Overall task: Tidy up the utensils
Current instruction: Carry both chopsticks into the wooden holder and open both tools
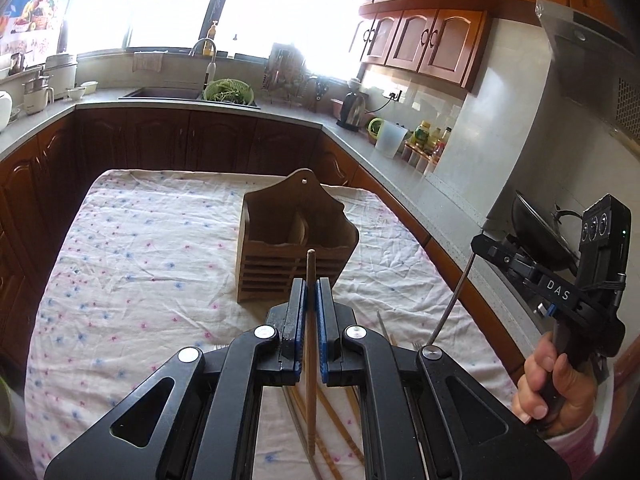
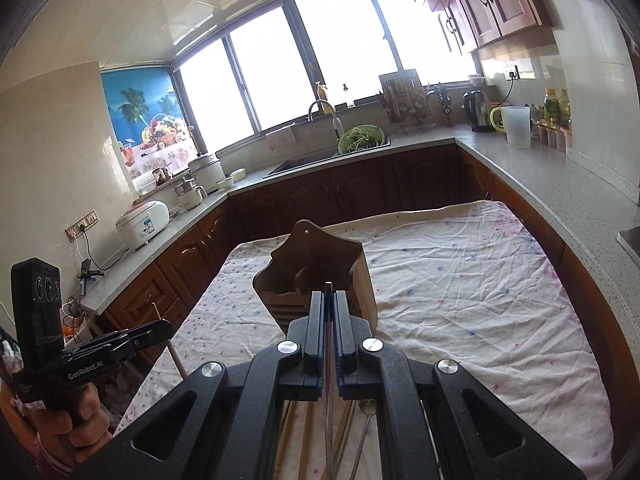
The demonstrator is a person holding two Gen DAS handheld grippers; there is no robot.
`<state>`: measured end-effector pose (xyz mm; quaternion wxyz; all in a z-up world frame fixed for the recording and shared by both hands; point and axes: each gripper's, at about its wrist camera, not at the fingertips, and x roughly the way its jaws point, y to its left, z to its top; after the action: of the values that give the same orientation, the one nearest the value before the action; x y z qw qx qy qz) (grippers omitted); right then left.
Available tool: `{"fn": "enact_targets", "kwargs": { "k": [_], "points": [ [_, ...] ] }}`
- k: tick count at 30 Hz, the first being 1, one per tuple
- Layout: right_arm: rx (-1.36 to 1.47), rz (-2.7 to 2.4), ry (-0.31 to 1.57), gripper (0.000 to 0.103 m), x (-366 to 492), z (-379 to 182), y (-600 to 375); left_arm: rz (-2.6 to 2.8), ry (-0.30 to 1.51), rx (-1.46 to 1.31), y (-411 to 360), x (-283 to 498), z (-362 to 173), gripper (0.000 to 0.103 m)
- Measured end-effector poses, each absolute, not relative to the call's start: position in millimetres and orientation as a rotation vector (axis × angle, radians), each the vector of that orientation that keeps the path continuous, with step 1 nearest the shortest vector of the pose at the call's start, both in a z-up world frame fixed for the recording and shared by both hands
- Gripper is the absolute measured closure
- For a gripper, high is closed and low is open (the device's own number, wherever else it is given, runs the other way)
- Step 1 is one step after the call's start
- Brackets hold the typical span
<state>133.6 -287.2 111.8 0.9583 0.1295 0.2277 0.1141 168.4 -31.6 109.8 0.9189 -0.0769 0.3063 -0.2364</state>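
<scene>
A wooden utensil holder (image 1: 294, 240) with two compartments stands upright on the floral cloth; it also shows in the right wrist view (image 2: 316, 268). My left gripper (image 1: 311, 286) is shut on a wooden chopstick (image 1: 311, 344), its tip pointing toward the holder. My right gripper (image 2: 329, 300) is shut on a thin metal utensil (image 2: 329, 400), held just in front of the holder. From the left wrist view the right gripper (image 1: 480, 242) holds that metal rod (image 1: 452, 300) slanting down. Several chopsticks (image 1: 340, 428) and metal utensils (image 2: 362, 432) lie on the cloth beneath both grippers.
The cloth-covered table (image 1: 140, 260) sits inside a U-shaped kitchen counter (image 1: 400, 168). A sink with a green colander (image 1: 229, 92), a kettle (image 1: 352, 110), bottles (image 1: 428, 140) and a wok (image 1: 540, 232) stand on the counter. A rice cooker (image 2: 142, 224) stands on the left counter.
</scene>
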Motion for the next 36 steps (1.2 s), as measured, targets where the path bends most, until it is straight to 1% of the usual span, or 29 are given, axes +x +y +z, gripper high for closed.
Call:
{"fn": "enact_targets", "kwargs": {
  "k": [5, 15, 28, 32, 36],
  "points": [
    [0.274, 0.226, 0.396, 0.099, 136.1, 122.5, -289.8, -0.478, 0.590, -0.175, -25.8, 173.7, 119.7, 0.099],
    [0.297, 0.215, 0.328, 0.099, 156.9, 139.8, -297.4, -0.445, 0.493, -0.211, -12.9, 194.2, 141.9, 0.099],
    [0.322, 0.199, 0.181, 0.099, 209.4, 180.3, -301.5, -0.406, 0.311, -0.262, -6.2, 254.7, 184.9, 0.099],
    [0.332, 0.185, 0.153, 0.099, 232.6, 180.3, -302.9, -0.364, 0.274, -0.265, -8.6, 282.2, 185.4, 0.099],
    [0.342, 0.177, 0.155, 0.099, 256.6, 165.2, -303.1, -0.335, 0.259, -0.271, -12.8, 308.2, 172.0, 0.099]
  ]
}}
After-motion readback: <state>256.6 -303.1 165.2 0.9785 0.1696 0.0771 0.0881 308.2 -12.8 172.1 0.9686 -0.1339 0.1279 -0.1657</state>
